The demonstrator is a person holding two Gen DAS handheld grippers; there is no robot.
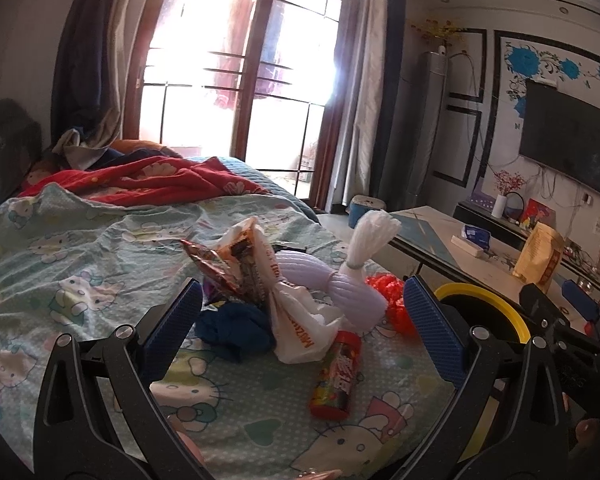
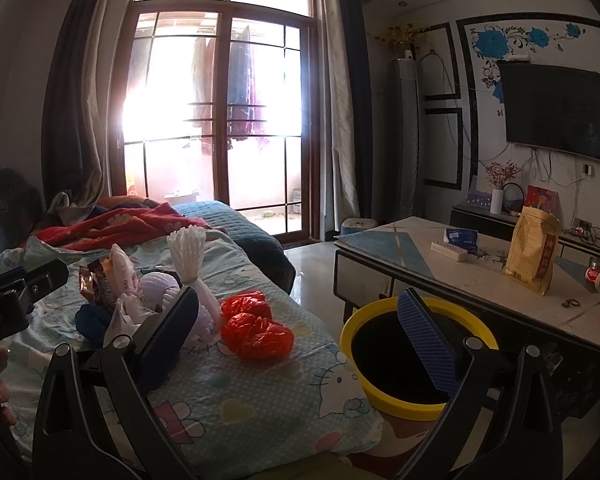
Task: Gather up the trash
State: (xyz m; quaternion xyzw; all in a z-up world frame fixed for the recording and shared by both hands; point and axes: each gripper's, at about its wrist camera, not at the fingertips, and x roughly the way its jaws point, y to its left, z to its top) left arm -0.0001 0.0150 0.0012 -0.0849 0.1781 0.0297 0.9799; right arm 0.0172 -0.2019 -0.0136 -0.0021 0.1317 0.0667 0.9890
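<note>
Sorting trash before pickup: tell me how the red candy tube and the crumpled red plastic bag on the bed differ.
The red candy tube is a rigid printed cylinder lying on its side; the crumpled red plastic bag is soft, shapeless and plain. The tube lies by the white bag, the red bag nearer the bin. Both are red and rest on the bedsheet.

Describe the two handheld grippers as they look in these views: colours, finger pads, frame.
Both match. The left gripper and right gripper have black, angular linkage frames with round silver pivot screws, and each finger carries a flat rectangular blue pad with a fine ribbed texture. No cables or markings show. Fingertips of the person's hands peek in at frame edges; no sleeves visible.
</note>
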